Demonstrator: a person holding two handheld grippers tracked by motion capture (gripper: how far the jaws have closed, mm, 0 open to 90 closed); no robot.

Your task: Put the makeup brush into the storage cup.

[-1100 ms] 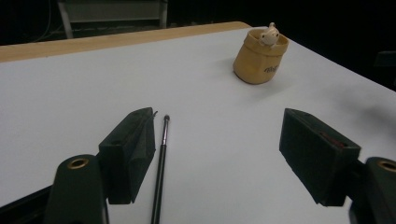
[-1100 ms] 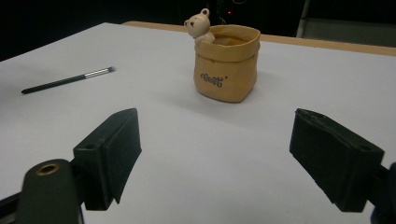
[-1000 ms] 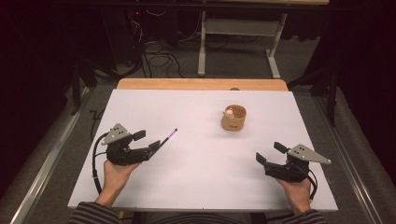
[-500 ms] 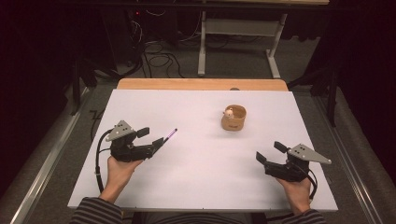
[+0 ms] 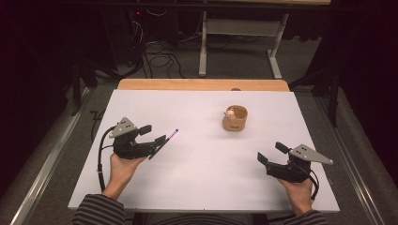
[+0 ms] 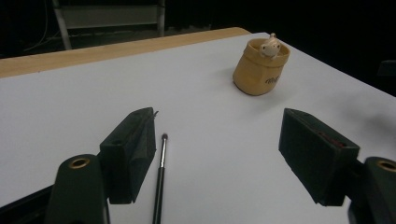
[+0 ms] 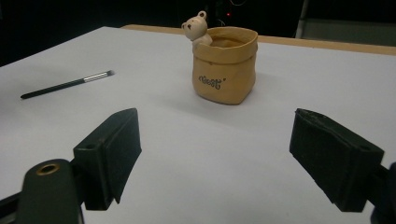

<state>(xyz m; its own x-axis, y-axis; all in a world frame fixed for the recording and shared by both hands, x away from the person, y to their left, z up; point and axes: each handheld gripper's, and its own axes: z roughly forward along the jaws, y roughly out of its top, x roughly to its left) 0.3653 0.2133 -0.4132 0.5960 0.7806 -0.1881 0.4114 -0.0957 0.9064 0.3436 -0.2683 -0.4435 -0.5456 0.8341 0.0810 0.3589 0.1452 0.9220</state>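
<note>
Left gripper (image 5: 157,136) spread, thin dark make-up brush (image 6: 159,179) lying just beside one jaw on white tabletop (image 5: 197,187); right gripper (image 5: 271,153) spread, well apart from tan bag-shaped pot (image 5: 234,118)

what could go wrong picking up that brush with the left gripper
The makeup brush lies flat on the table against one jaw of the open left gripper, not centred, so closing may just push or roll it. It is thin, so the jaws might slip over it. The bear-topped pot stands alone and looks light; a brush dropped in at a slant could tip it.
</note>
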